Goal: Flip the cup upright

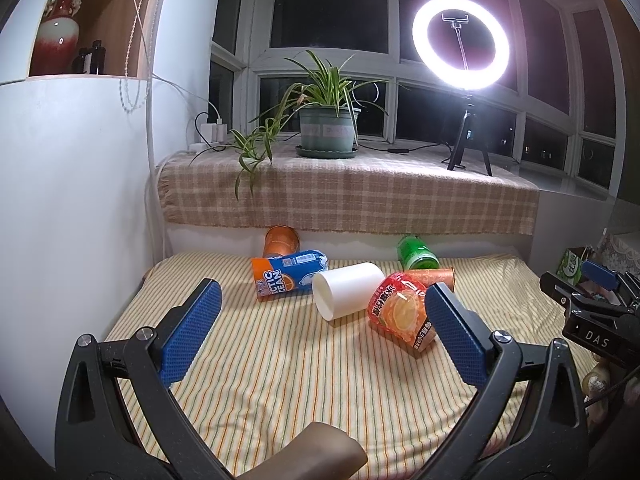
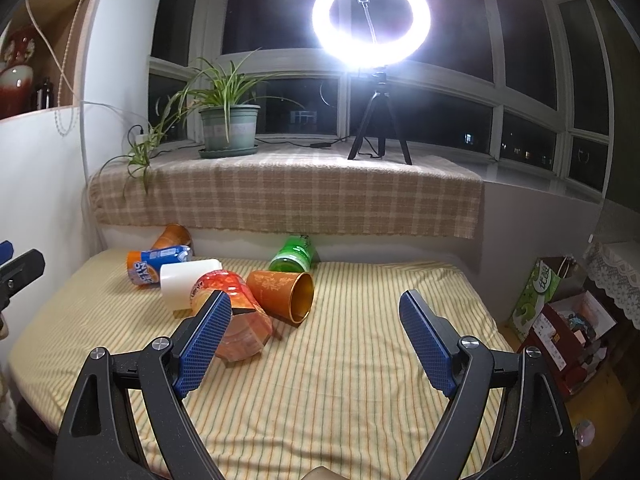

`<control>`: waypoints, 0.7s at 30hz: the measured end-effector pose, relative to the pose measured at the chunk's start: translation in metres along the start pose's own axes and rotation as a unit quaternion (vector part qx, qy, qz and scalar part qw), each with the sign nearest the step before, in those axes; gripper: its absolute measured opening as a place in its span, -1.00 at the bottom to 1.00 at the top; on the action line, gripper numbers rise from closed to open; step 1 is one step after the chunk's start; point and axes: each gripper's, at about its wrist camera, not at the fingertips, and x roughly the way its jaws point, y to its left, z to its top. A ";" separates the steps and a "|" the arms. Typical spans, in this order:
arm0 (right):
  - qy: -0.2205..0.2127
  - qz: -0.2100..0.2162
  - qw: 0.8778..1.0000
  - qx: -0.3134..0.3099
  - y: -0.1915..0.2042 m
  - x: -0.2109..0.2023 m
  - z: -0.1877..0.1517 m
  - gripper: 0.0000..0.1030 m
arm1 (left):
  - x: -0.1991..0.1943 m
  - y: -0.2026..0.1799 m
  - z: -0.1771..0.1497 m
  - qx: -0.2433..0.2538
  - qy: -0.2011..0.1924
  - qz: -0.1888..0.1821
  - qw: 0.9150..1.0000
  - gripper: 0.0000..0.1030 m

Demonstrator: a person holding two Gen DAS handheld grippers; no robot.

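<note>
Several cups and cans lie on their sides on the striped cloth [image 1: 280, 364]. A white cup [image 1: 347, 289] lies with its mouth toward me; it also shows in the right wrist view [image 2: 185, 280]. An orange cup with a gold inside [image 2: 282, 295] lies with its mouth facing right, partly hidden in the left wrist view [image 1: 436, 276]. My left gripper [image 1: 323, 300] is open and empty, just in front of the white cup. My right gripper [image 2: 315, 304] is open and empty, in front of the orange cup.
A red-orange snack tub [image 1: 400, 312], a blue-orange can [image 1: 289, 274], a green can [image 1: 416, 254] and an orange can [image 1: 280, 240] lie around the cups. Behind is a checked-cloth sill [image 1: 344, 196] with a potted plant [image 1: 328, 128] and ring light [image 1: 460, 42]. Boxes [image 2: 560, 320] stand right.
</note>
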 end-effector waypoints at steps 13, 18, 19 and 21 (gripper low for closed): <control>0.014 0.054 0.998 -0.043 0.012 0.027 0.007 0.67 | 0.009 0.008 -0.006 0.001 0.012 0.013 1.000 1.00; 0.037 0.120 0.985 -0.117 0.029 0.060 0.020 0.67 | 0.008 0.018 -0.010 0.001 0.022 0.022 1.000 1.00; 0.045 0.133 0.981 -0.131 0.032 0.067 0.021 0.67 | 0.008 0.020 -0.010 0.002 0.025 0.026 0.999 1.00; 0.064 0.168 0.968 -0.173 0.044 0.083 0.024 0.67 | 0.007 0.025 -0.012 0.004 0.031 0.032 0.999 1.00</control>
